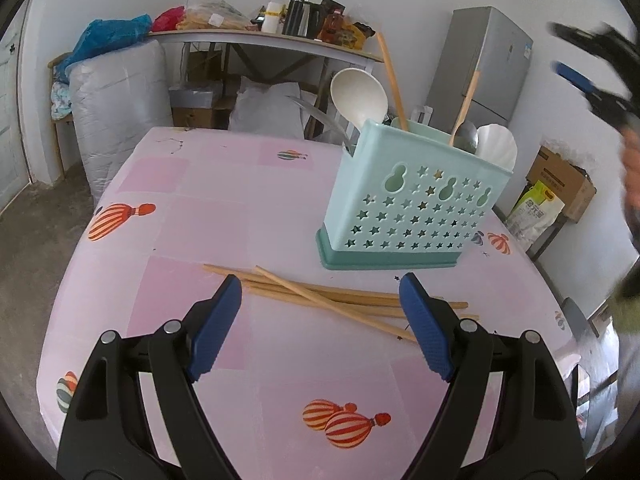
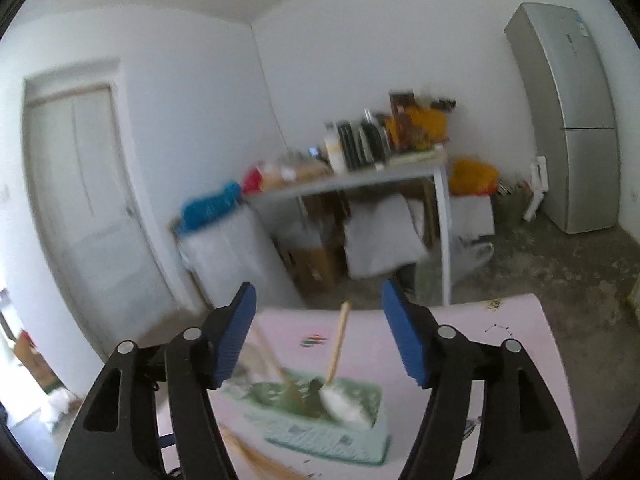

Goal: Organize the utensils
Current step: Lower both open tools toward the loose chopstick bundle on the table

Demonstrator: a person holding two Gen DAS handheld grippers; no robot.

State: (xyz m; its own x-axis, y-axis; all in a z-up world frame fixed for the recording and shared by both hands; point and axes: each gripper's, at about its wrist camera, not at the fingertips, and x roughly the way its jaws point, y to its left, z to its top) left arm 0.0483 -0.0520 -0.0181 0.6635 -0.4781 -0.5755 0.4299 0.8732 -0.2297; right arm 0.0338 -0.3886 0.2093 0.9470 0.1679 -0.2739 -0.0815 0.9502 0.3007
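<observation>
A light-blue utensil caddy (image 1: 412, 204) with star holes stands on the pink table (image 1: 208, 232). It holds a white spoon (image 1: 358, 98), chopsticks (image 1: 394, 80), a wooden-handled spoon (image 1: 464, 116) and a white ladle (image 1: 496, 144). Several loose wooden chopsticks (image 1: 332, 298) lie on the table in front of it. My left gripper (image 1: 320, 296) is open and empty, just above those chopsticks. My right gripper (image 2: 318, 300) is open and empty, high above the caddy (image 2: 320, 420); it also shows blurred in the left wrist view (image 1: 592, 68).
A side table (image 1: 264, 36) loaded with bottles and bags stands behind. A wrapped mattress (image 1: 120, 108) and boxes sit on the floor. A grey fridge (image 1: 480, 60) is at the back right. Cardboard boxes (image 1: 560, 184) lie to the right.
</observation>
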